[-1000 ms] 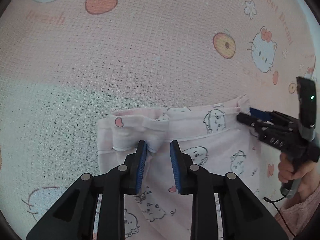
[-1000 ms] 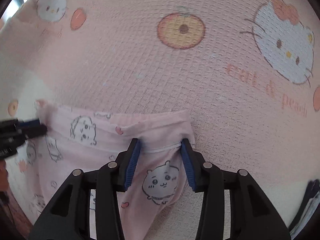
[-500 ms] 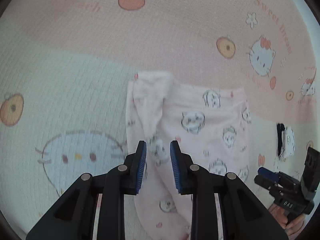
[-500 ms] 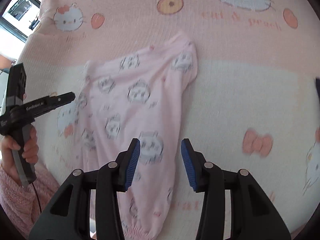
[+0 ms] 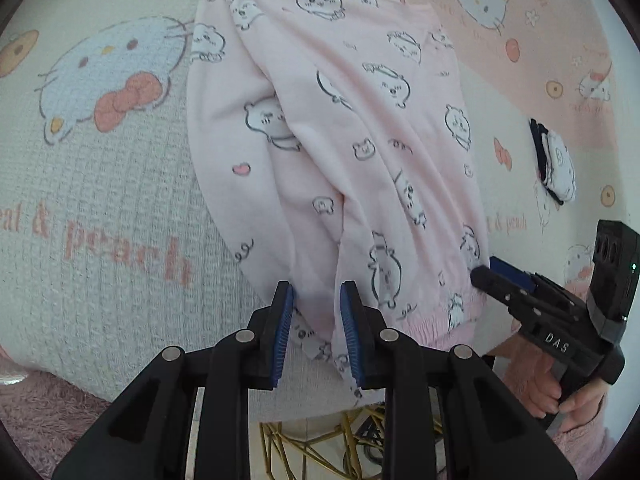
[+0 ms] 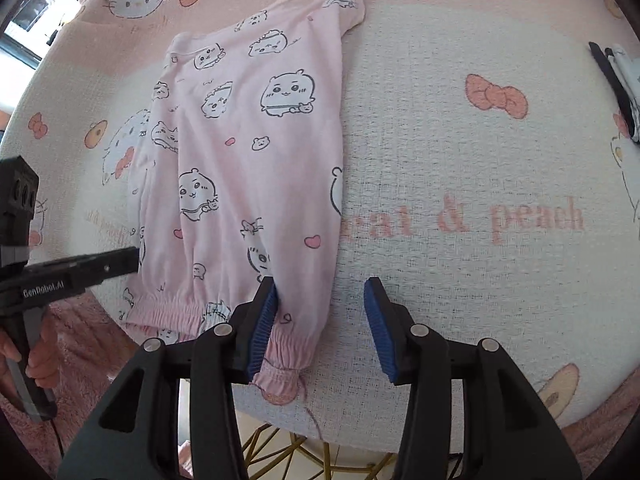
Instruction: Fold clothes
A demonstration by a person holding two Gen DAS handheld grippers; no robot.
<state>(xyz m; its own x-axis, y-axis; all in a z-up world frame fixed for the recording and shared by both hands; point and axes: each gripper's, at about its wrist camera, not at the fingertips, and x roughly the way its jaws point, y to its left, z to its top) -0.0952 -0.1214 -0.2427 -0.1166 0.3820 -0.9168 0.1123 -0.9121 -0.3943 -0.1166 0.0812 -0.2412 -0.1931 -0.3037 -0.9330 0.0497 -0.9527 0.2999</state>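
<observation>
On the desk, over a cartoon-cat cloth (image 5: 120, 208), pink trousers (image 5: 344, 128) lie flat. Left gripper (image 5: 316, 320) has its jaws apart, cuff fabric between them. Right gripper (image 6: 320, 320): jaws opening, the other cuff beside its left pad, unclamped.

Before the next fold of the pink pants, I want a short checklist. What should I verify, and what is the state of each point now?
1. Pants lie long on the blanket, cuffs near the front edge: ok.
2. Fabric smooth: not ok, ridges run down the middle in the left view.
3. Right gripper free of the cloth: not ok; fingers opening, but the cuff lies between them.
4. Left gripper grip: cannot tell; cloth sits between the fingers, pressing unclear.
5. Folded dark-and-white item apart from the pants: ok.
</observation>
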